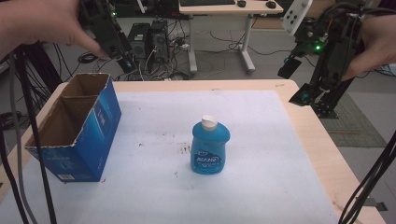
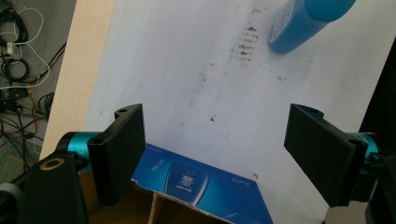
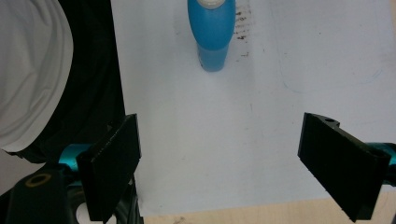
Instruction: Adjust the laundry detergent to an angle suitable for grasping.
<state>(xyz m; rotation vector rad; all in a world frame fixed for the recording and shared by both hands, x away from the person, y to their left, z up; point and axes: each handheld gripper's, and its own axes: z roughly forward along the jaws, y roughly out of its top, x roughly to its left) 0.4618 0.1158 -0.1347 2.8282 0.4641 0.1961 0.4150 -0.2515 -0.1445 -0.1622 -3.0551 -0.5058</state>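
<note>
Bottle (image 1: 210, 148), blue, white-capped, upright.

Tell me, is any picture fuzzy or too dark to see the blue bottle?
High view: dim, soft light, but the blue bottle and blue box read clearly, casting only faint shadows. Left gripper view: the bottle is cut by the top edge, a bit soft. Right gripper view: the bottle is sharp enough; no strong glare on the white mat.
</note>
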